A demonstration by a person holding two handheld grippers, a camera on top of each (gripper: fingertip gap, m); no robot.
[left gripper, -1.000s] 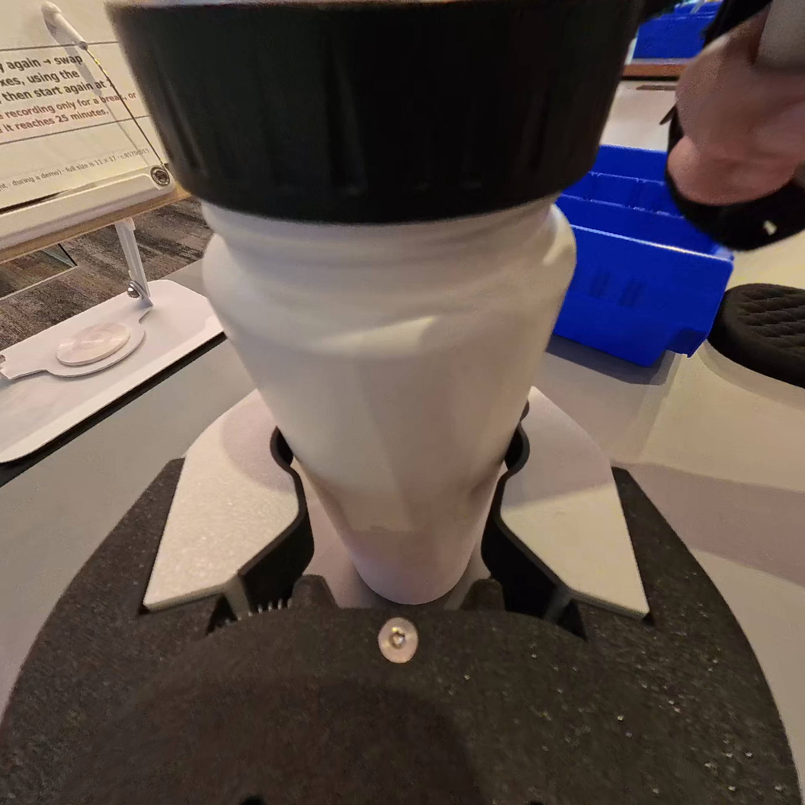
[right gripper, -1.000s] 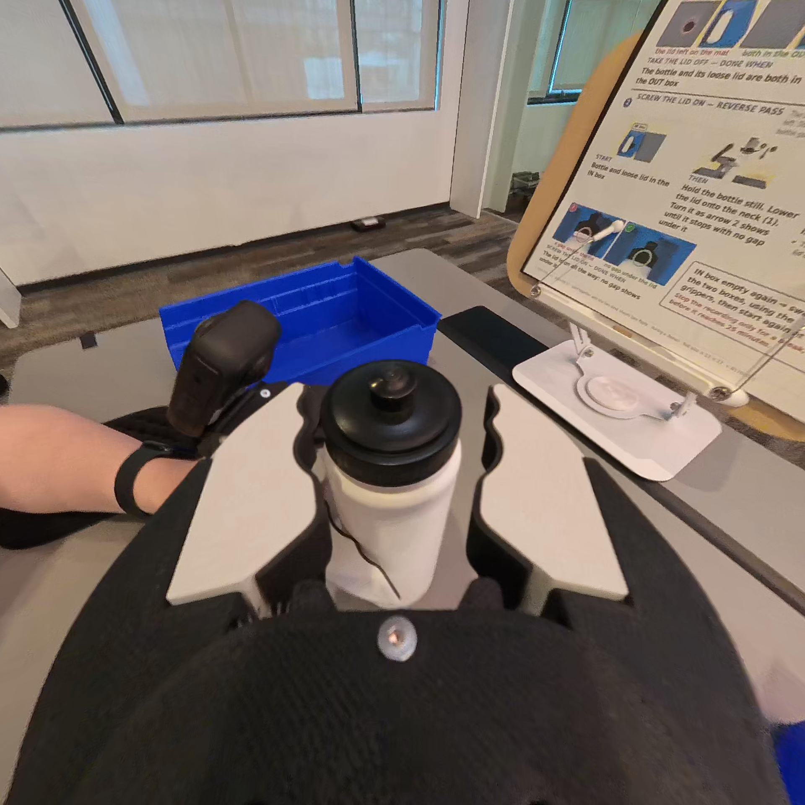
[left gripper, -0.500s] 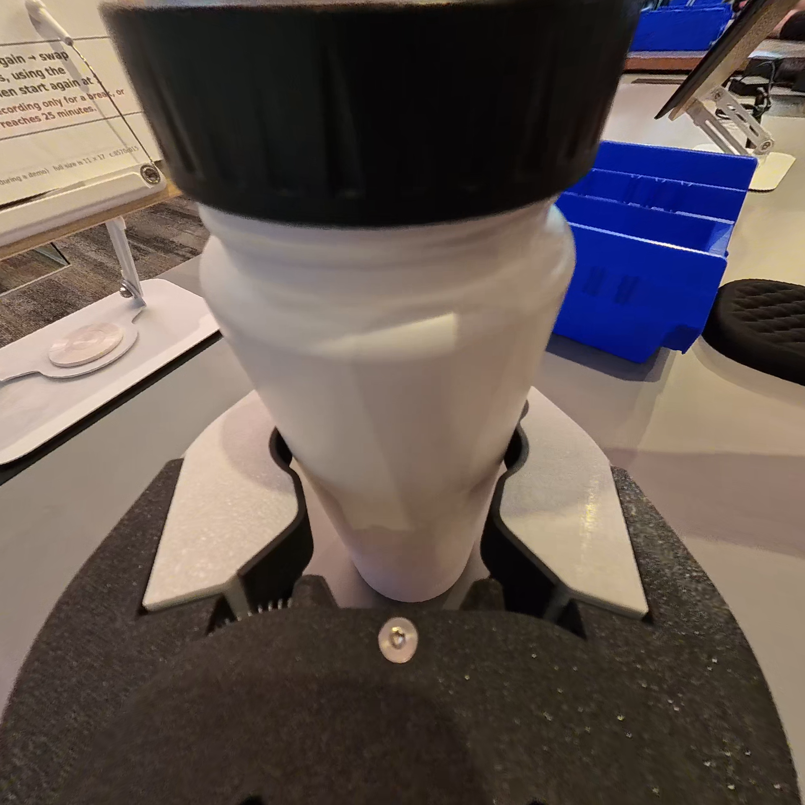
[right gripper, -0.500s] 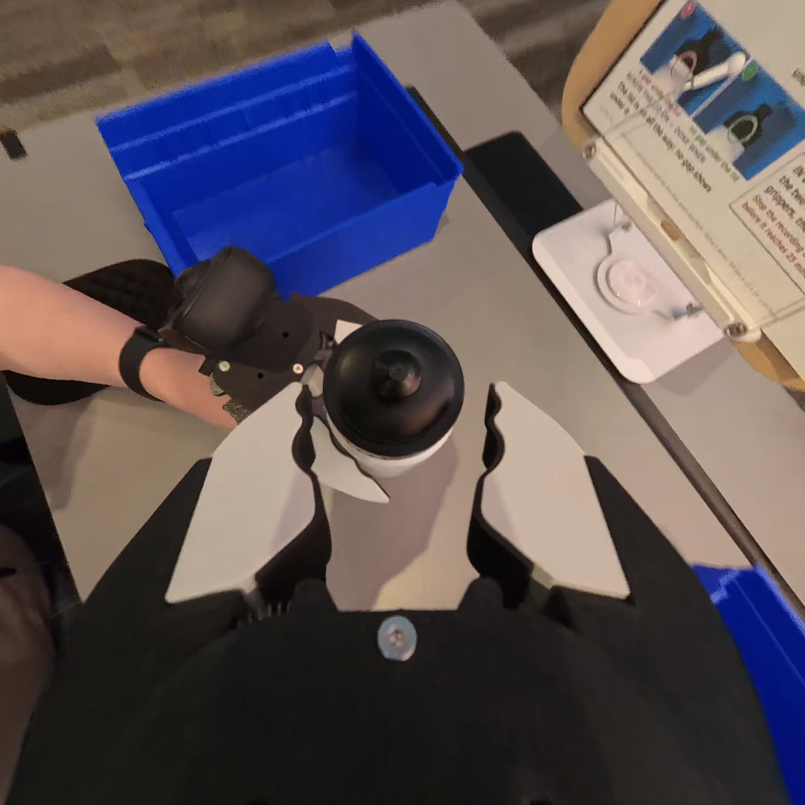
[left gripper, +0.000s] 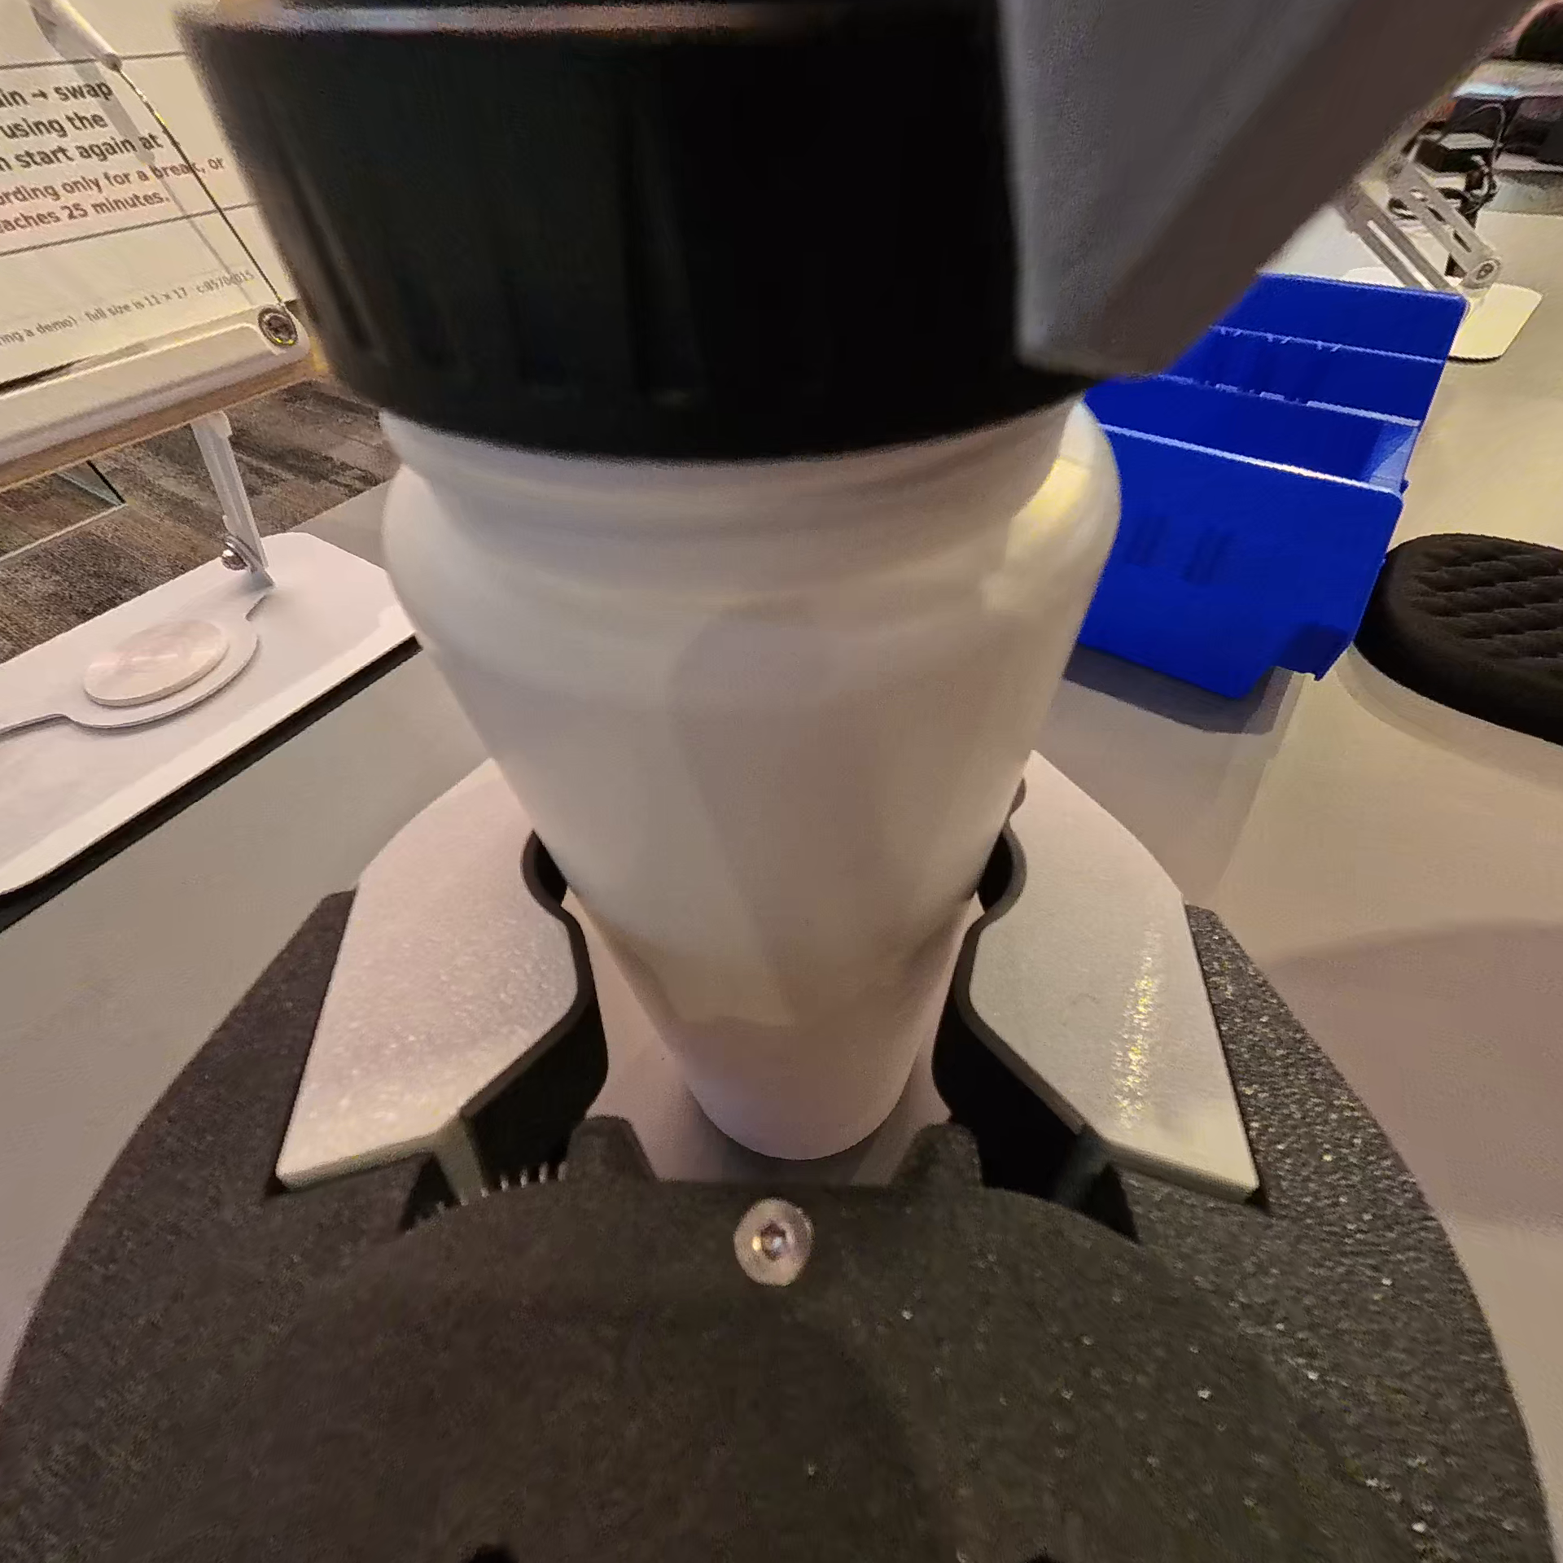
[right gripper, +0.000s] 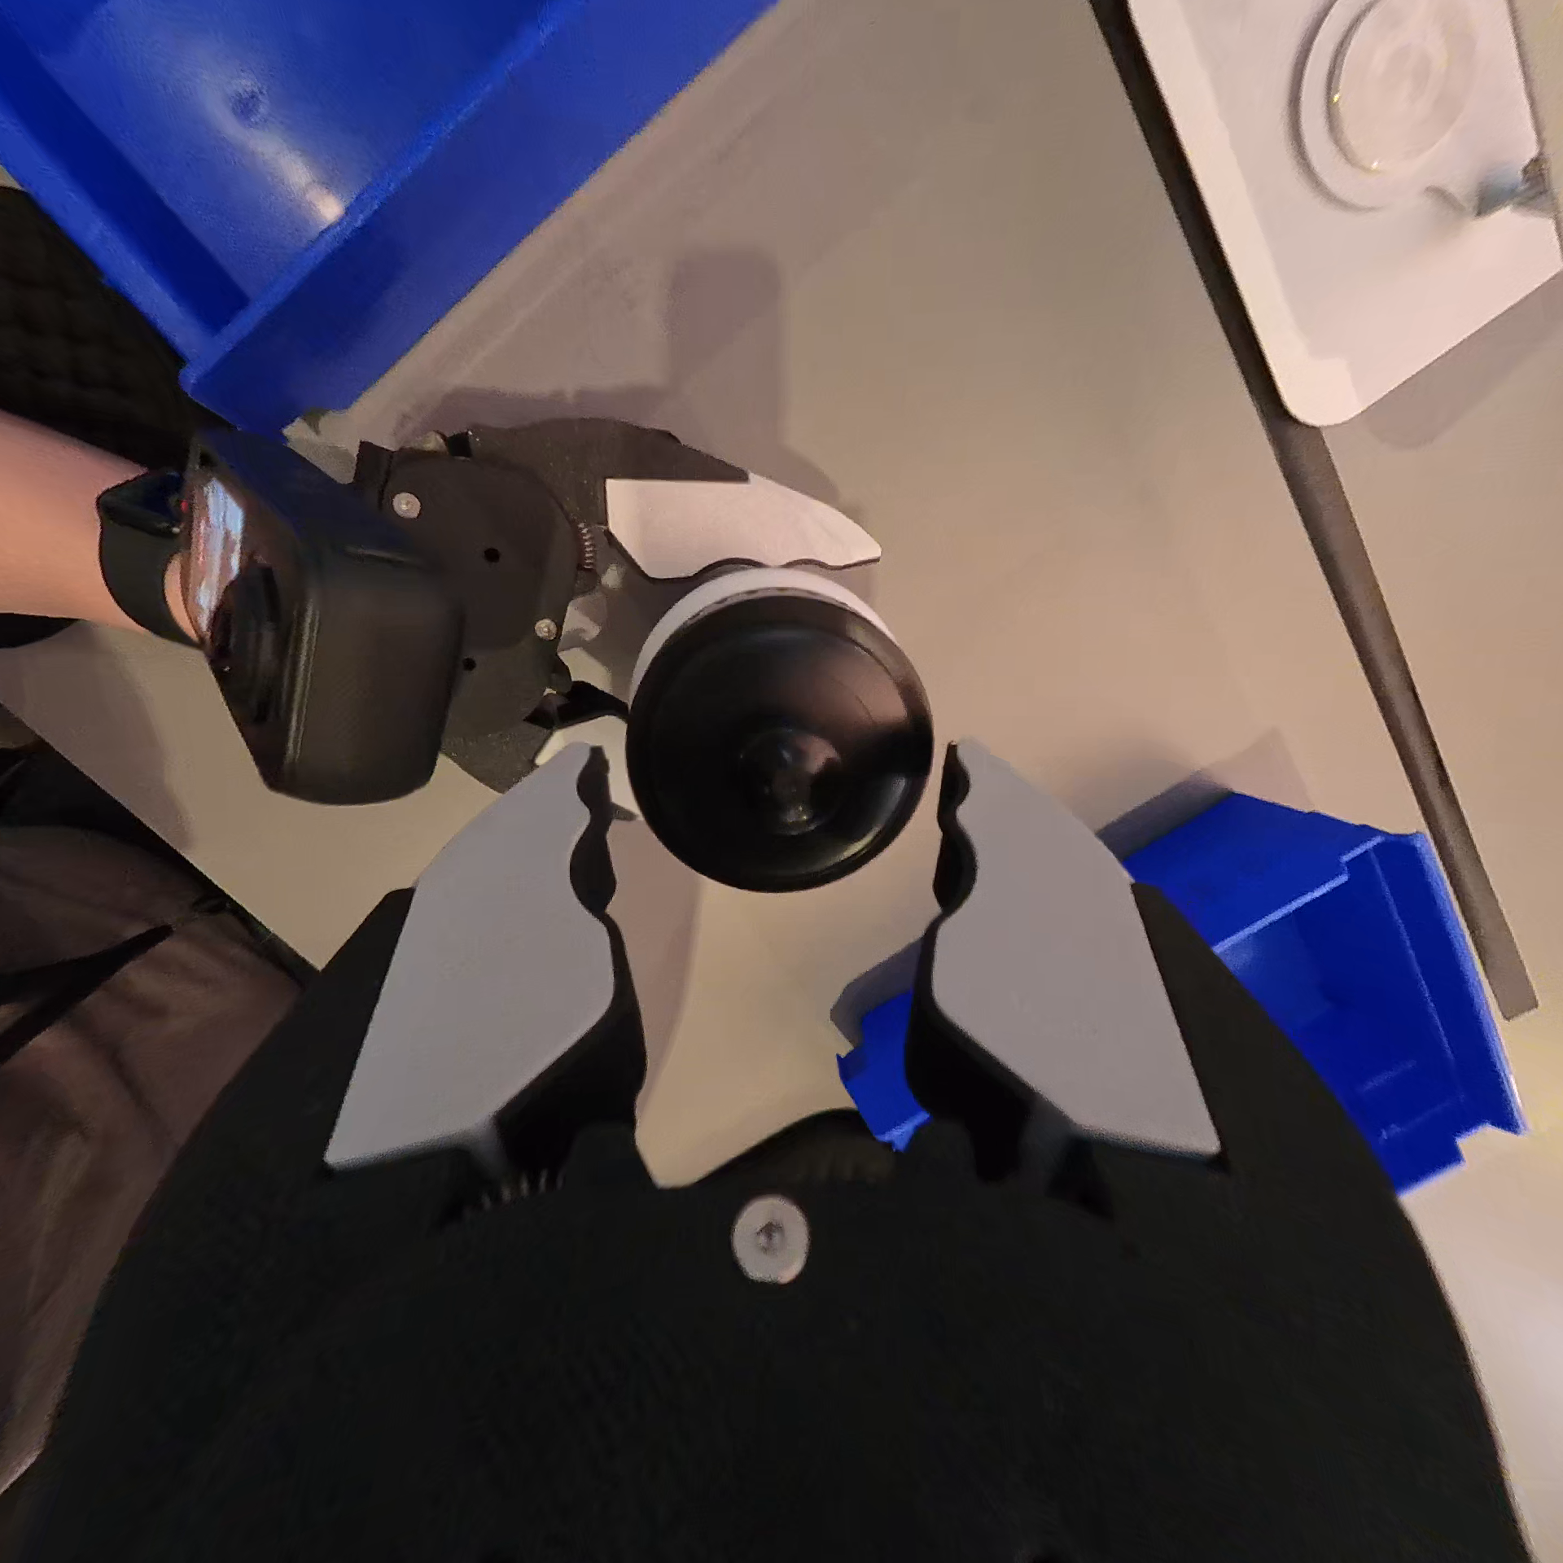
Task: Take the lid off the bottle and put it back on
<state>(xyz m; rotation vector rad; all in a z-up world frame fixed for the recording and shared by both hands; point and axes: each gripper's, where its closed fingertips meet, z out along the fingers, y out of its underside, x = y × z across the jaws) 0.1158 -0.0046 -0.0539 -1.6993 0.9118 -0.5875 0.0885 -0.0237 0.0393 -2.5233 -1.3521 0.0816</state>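
The grey table (right gripper: 973,406) carried everything, and the white bottle (left gripper: 744,719) stood upright on it as the fixed point of the scene. A blue bin (right gripper: 279,169) lay just beyond the bottle on the left gripper's side, and a second blue bin (right gripper: 1319,956) sat near it on the right gripper's side, probably the in and out boxes. The left gripper (left gripper: 774,922) had its jaws closed against the bottle's lower body, seemingly to stop it turning. The right gripper (right gripper: 774,799) hung directly above the bottle, pointing down, its jaws spread a little wider than the cap and holding nothing, apparently lined up to close on it. The black lid (right gripper: 778,744) was seated on the bottle's neck, between those open fingertips, so unscrewing looked not yet begun.
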